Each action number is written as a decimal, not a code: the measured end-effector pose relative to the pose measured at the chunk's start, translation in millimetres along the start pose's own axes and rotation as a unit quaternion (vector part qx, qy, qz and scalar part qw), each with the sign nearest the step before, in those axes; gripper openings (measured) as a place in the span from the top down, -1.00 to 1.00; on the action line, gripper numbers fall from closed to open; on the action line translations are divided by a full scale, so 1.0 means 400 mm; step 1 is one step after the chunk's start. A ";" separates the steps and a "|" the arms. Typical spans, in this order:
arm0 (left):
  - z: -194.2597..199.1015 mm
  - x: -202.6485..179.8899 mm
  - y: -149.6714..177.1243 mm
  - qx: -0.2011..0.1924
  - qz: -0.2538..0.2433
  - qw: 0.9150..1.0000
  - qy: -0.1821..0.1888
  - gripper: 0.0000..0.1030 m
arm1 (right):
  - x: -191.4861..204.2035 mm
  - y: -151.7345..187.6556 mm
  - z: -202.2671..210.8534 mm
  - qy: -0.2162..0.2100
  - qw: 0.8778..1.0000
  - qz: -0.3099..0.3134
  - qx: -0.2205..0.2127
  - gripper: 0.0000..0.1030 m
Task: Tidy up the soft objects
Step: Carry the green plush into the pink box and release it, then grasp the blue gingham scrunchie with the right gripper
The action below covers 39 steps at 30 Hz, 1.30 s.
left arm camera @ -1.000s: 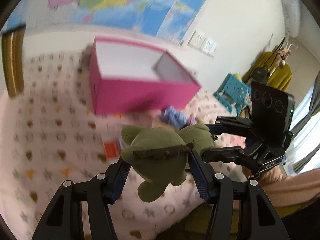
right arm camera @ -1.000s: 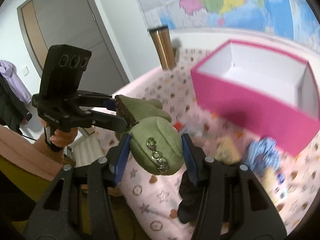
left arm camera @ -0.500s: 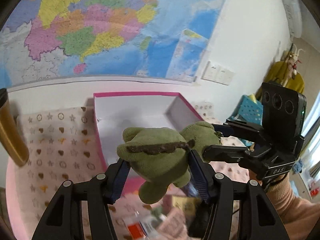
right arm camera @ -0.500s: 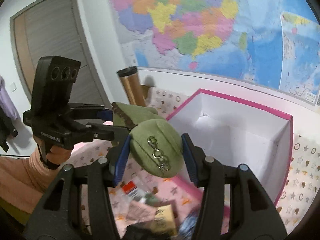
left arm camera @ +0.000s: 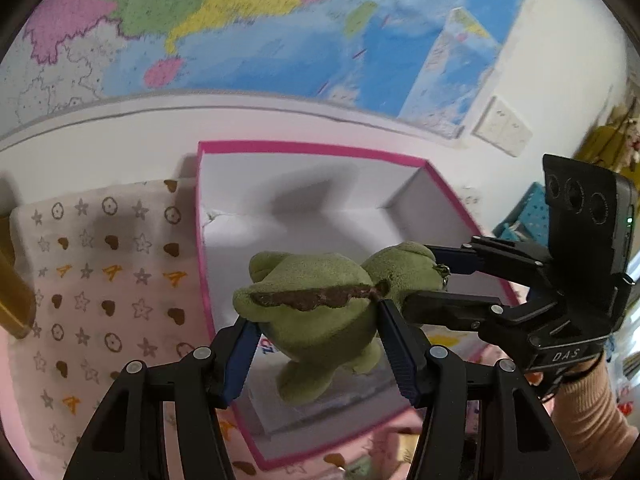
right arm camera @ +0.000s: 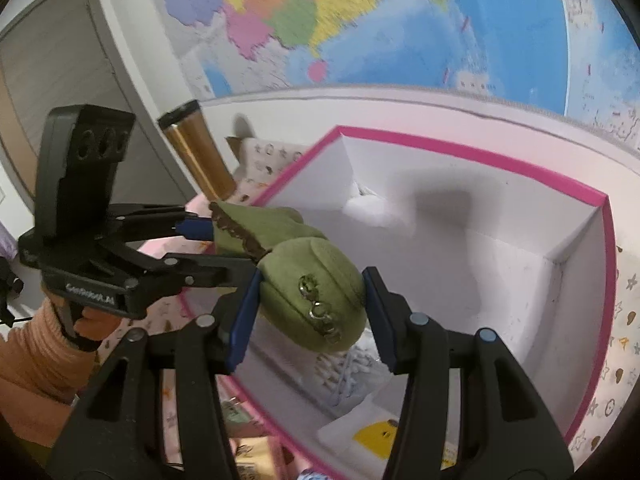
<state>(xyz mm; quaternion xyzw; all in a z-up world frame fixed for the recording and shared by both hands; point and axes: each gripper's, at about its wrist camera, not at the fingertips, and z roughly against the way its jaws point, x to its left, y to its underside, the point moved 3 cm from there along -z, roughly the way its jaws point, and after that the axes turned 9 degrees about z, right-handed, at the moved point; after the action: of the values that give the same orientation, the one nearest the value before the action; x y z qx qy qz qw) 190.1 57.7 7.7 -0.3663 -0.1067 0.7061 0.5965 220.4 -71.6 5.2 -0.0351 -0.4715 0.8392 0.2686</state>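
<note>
A green plush toy with a brown fringe and a metal chain is held between both grippers. My left gripper is shut on its body. My right gripper is shut on its other end. The right gripper also shows in the left wrist view, and the left gripper in the right wrist view. The toy hangs above the open pink box with white inside walls.
The box holds white packets and a light blue item. A gold tumbler stands left of the box on a pink star-patterned cloth. A wall map hangs behind. Small items lie in front of the box.
Both grippers carried the plush toy forward from in front of the box until it hangs over the open box, which now looks larger and closer.
</note>
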 end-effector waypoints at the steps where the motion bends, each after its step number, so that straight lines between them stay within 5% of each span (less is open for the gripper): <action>1: -0.008 0.002 -0.003 0.001 0.000 1.000 -0.008 -0.15 | -0.004 -0.001 -0.011 0.006 1.000 -0.004 0.005 -0.05; 5: -0.017 0.003 -0.001 -0.011 0.001 0.999 -0.035 -0.15 | -0.020 -0.006 -0.047 0.044 0.999 -0.017 0.025 -0.15; 14: 0.048 -0.001 0.015 -0.073 0.011 0.995 -0.063 -0.19 | -0.011 0.031 0.003 0.035 0.999 -0.040 0.008 -0.15; 21: 0.126 -0.074 0.079 -0.095 -0.024 0.995 0.002 -0.29 | 0.036 0.068 0.165 0.015 0.998 -0.046 -0.046 -0.15; 29: 0.137 -0.211 0.203 -0.050 -0.093 0.991 0.080 -0.30 | 0.095 0.151 0.331 0.016 0.996 -0.039 -0.084 -0.15; 39: 0.012 -0.250 0.296 0.028 -0.095 0.991 0.087 -0.28 | 0.040 0.316 0.327 0.046 0.994 -0.093 -0.031 -0.15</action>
<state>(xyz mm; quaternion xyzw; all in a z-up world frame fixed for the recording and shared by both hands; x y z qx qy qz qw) 98.5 -64.6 -19.4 -0.3977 -0.0685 0.6142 0.6781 113.1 -216.9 -21.7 -0.0378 -0.4854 0.7934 0.3654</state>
